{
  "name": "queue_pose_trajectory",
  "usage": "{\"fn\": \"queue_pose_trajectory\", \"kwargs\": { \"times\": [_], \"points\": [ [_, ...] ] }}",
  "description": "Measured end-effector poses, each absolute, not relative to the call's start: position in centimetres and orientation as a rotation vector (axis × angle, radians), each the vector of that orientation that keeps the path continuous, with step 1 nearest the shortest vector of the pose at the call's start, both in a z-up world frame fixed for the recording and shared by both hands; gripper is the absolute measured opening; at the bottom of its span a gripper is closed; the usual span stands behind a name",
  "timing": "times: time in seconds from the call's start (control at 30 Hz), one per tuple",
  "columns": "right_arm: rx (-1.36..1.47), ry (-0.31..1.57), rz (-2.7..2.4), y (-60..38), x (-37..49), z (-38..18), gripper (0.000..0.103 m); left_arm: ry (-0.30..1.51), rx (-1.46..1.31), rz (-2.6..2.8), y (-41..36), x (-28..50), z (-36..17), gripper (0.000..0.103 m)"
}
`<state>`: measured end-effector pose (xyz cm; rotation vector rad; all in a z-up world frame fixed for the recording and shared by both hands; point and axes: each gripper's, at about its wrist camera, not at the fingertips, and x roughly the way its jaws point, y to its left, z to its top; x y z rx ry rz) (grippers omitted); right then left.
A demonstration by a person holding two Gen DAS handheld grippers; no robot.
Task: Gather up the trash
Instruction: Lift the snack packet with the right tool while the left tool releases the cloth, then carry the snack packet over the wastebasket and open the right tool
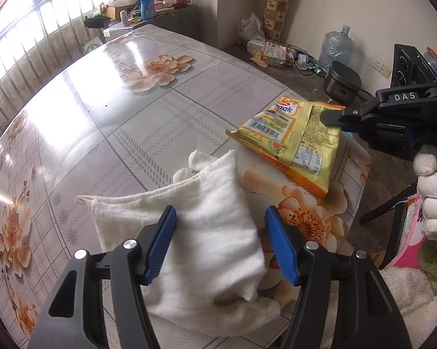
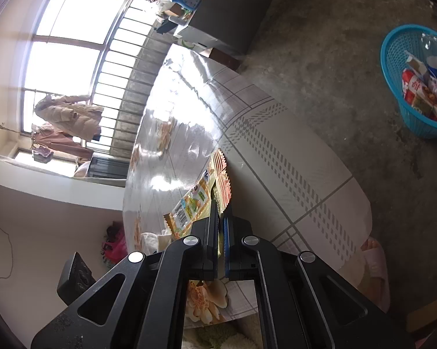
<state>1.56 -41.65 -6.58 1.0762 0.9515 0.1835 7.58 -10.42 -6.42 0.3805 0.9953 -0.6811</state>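
A yellow snack wrapper (image 1: 294, 139) lies near the right edge of the flowered table (image 1: 148, 122). My right gripper (image 1: 329, 117) is shut on the wrapper's edge; in the right wrist view the wrapper (image 2: 201, 197) sits edge-on between the closed fingers of the right gripper (image 2: 221, 209). A crumpled white tissue (image 1: 212, 232) lies on the table in front of me. My left gripper (image 1: 219, 226) is open, its blue pads on either side of the tissue, just above it.
A blue plastic basket (image 2: 393, 87) holding several wrappers and a cup stands on the concrete floor to the right of the table. A black appliance (image 1: 342, 83), a water jug (image 1: 334, 46) and litter lie on the floor by the wall. A gloved hand (image 1: 433, 200) holds the right gripper.
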Motion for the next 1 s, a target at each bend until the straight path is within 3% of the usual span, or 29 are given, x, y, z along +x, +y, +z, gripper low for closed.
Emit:
{"fn": "queue_pose_trajectory", "kwargs": {
  "times": [0.13, 0.27, 0.33, 0.4, 0.5, 0.73, 1.0],
  "points": [
    [1.077, 0.949, 0.186, -41.6, 1.5, -6.5, 0.002, 0.989, 0.379, -0.675, -10.3, 7.4, -6.3, 0.059],
    [1.084, 0.935, 0.195, -41.8, 1.5, -6.2, 0.002, 0.980, 0.369, -0.664, -9.6, 7.8, -6.2, 0.049],
    [1.099, 0.919, 0.202, -42.2, 1.3, -6.0, 0.001, 0.972, 0.365, -0.654, -9.4, 8.0, -6.2, 0.040],
    [1.109, 0.894, 0.197, -42.9, 1.1, -5.5, 0.001, 0.970, 0.352, -0.645, -9.0, 8.4, -6.1, 0.019],
    [1.110, 0.836, 0.170, -44.6, 0.4, -4.2, 0.001, 0.966, 0.317, -0.661, -8.6, 9.4, -5.1, 0.008],
    [1.122, 0.636, 0.002, -51.7, -3.8, -1.7, 0.001, 0.818, 0.271, -0.798, -12.4, 11.6, 1.3, 0.007],
    [1.166, 0.525, -0.259, -58.9, -9.6, -3.8, 0.001, 0.761, 0.250, -1.104, -26.4, 12.3, 5.4, 0.007]
  ]
}}
